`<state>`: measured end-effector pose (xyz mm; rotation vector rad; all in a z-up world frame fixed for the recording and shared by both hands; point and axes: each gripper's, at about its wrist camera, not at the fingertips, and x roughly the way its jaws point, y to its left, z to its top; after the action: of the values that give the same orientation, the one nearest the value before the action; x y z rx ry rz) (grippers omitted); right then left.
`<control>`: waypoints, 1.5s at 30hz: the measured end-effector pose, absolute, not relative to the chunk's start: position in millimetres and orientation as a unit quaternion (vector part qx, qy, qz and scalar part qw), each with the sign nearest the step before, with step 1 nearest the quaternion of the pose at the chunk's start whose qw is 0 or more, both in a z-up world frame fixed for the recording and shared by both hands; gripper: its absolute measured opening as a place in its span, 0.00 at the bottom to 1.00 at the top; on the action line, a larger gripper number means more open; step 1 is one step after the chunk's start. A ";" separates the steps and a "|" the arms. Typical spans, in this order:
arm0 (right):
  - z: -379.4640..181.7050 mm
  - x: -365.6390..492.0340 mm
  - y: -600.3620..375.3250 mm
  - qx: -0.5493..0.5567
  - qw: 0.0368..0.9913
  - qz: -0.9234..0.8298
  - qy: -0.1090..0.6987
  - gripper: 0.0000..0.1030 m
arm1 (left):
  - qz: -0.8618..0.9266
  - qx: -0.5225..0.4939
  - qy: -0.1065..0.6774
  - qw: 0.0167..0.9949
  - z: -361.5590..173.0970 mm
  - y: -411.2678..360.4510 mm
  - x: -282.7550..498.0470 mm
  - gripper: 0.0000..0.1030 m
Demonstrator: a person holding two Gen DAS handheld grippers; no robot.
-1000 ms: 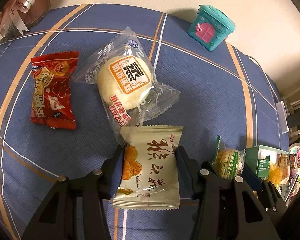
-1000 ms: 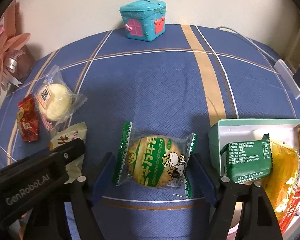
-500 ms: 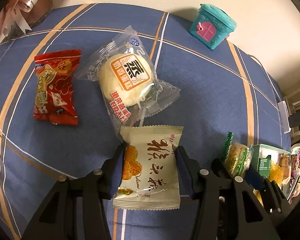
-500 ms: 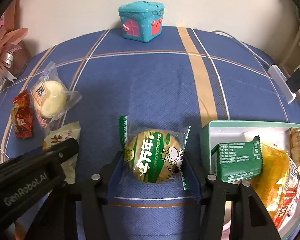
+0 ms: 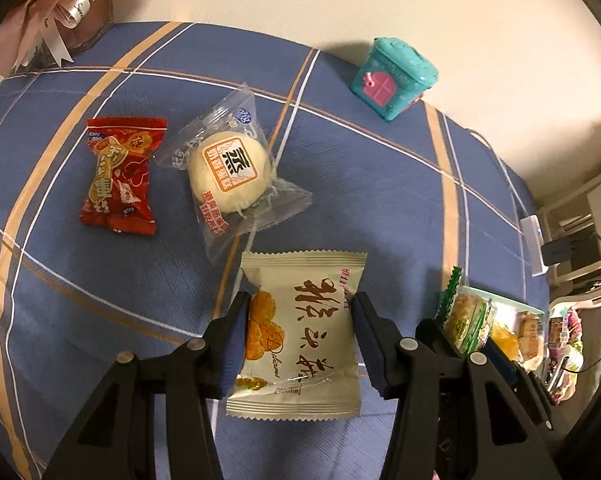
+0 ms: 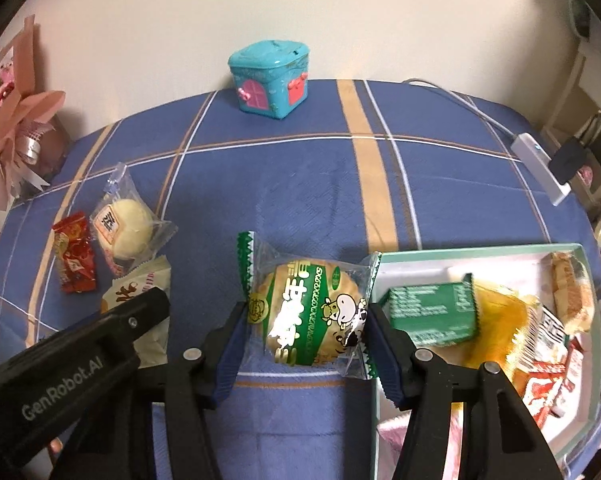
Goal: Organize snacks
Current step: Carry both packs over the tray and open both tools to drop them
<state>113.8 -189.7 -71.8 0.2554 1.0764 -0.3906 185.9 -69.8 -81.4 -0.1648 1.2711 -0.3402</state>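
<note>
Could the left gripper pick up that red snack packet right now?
Probably not yet: the left gripper is shut on the beige packet. The red packet lies in the open on the cloth, nothing on top, so the way is free once the beige one is dropped.

Our right gripper (image 6: 306, 334) has closed on the green cracker packet (image 6: 312, 312): a second ago its fingers stood wide of the wrapper, now both pads press its sides. We have lifted the packet and carried it right, so its edge now overlaps the rim of the green box (image 6: 452, 249). Our left gripper (image 5: 298, 336) has raised the cream packet (image 5: 300, 332); the red packet (image 5: 120, 174) and the bun (image 5: 230, 172) look farther off.
</note>
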 end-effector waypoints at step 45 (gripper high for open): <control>-35.8 -50.5 -348.4 0.266 0.761 -0.343 0.482 0.60 | -0.313 0.103 0.572 0.751 -63.5 -239.5 47.4 0.51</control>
<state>-50.5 -348.4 -35.8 0.5800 1.0493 -0.7473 47.4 -239.5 -63.5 0.2242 1.2493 -0.6843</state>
